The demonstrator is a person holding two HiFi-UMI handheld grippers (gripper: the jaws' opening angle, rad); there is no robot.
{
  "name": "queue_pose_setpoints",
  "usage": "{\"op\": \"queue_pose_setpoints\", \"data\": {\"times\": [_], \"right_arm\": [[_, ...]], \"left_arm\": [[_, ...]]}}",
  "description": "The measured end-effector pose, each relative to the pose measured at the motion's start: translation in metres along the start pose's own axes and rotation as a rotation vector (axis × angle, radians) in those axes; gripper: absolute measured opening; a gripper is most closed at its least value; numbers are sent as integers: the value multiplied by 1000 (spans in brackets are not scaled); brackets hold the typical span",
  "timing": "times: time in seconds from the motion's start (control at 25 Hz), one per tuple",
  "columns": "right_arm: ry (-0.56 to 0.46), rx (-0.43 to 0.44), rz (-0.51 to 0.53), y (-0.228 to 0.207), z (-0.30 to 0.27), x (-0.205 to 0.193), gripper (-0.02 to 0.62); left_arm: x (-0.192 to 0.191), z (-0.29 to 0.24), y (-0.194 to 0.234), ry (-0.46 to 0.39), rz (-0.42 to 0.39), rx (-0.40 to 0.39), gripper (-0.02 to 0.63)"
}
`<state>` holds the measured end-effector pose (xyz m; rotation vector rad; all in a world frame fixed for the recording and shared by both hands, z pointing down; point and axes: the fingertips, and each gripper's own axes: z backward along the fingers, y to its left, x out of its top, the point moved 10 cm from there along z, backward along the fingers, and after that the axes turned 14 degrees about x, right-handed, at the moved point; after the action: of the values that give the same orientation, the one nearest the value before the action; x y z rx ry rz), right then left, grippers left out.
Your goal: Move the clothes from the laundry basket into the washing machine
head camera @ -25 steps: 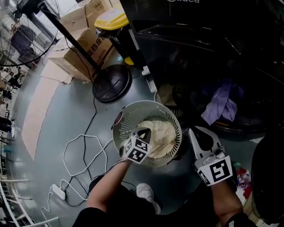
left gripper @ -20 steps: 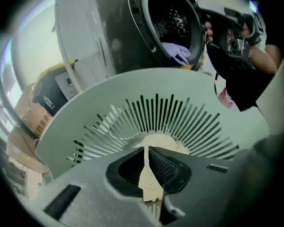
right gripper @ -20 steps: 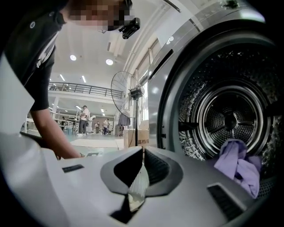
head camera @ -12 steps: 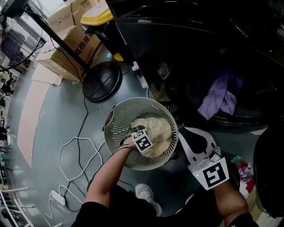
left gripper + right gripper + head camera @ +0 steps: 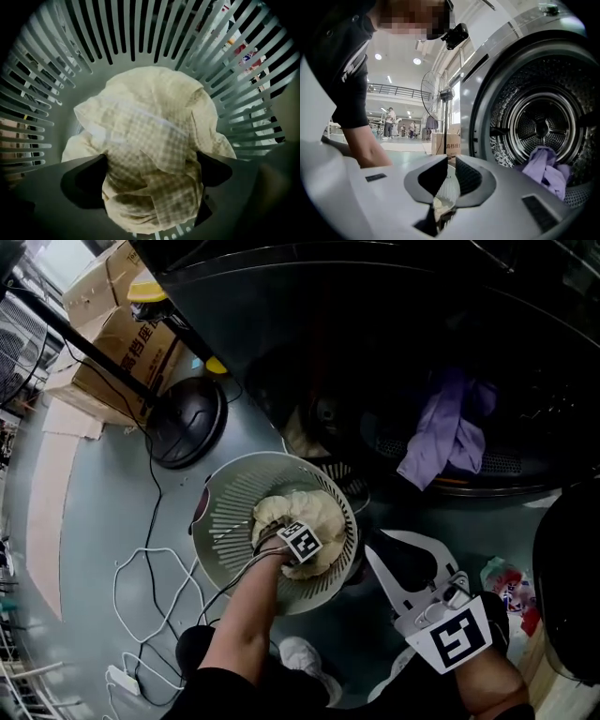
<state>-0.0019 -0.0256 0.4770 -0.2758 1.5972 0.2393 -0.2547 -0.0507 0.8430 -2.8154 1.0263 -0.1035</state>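
Note:
A cream checked cloth lies bunched in the round grey slatted laundry basket on the floor. My left gripper points straight down into the basket. In the left gripper view the gripper has just been opening and its jaws stand wide on either side of the cloth. The pads do not squeeze it. My right gripper is level to the right of the basket, shut and empty; in its own view the gripper faces the basket. A purple garment hangs at the washing machine's drum.
A black fan base and cardboard boxes stand beyond the basket on the left. White cables and a power strip lie on the floor to its left. A colourful packet lies by the machine at right.
My left gripper has dropped from above the basket down onto the cream cloth, and its jaws have spread apart. The right gripper has stayed where it was.

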Motion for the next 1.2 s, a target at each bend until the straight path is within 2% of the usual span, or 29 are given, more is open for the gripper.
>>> {"op": "queue_pose_setpoints", "data": {"times": [0.16, 0.56, 0.64, 0.72, 0.8, 0.92, 1.04, 1.12, 1.2], "right_arm": [[9, -20, -8, 0, 8, 1, 41], [46, -26, 11, 5, 15, -1, 41], [49, -24, 20, 5, 16, -1, 41], [56, -22, 26, 5, 18, -2, 41], [60, -20, 30, 5, 19, -4, 41], [67, -15, 43, 5, 20, -6, 41], [74, -8, 78, 2, 21, -7, 40], [80, -4, 102, 0, 21, -10, 40], [81, -3, 116, -3, 21, -12, 40]], "left_arm": [[2, -15, -2, 10, -46, 13, 563], [1, -13, 0, -18, -61, 41, 554], [1, -9, 4, -24, -73, 59, 438], [3, -4, 5, -26, -82, 67, 276], [4, 3, 5, -31, -77, 50, 179], [7, 21, 7, -73, -55, 24, 143], [16, 54, 17, -145, -56, 50, 135], [22, 81, 25, -202, -98, 88, 135], [22, 109, 31, -259, -178, 142, 133]]}}
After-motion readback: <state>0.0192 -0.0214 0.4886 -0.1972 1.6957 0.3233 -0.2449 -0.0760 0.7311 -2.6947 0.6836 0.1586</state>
